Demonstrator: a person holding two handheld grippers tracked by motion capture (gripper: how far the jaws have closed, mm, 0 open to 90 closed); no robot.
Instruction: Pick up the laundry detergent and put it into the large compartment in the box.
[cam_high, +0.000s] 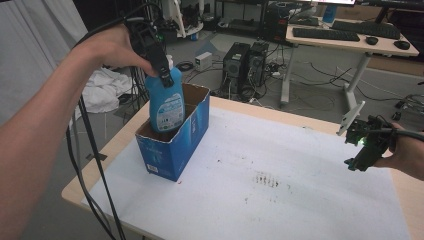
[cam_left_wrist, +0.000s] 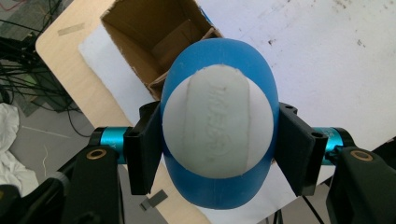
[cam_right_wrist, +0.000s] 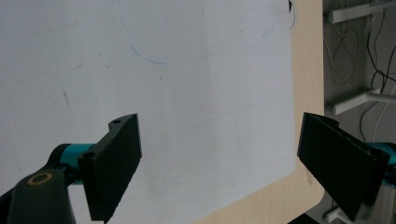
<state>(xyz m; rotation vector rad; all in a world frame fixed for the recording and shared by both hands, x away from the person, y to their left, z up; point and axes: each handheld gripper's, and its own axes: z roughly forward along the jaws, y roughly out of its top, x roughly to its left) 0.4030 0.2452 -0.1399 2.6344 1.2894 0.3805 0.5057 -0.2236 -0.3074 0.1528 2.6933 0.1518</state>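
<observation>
Over box mouth: left gripper (cam_high: 161, 70) clamped on blue bottle (cam_high: 166, 102) at cap | bottle base partly inside blue cardboard box (cam_high: 175, 145), not seated | left: lower, release | right gripper (cam_high: 367, 145) jaws wide, idle

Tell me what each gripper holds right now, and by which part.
The left gripper holds a blue bottle by its white cap, partly lowered into the blue cardboard box. The right gripper is open and holds nothing.
</observation>
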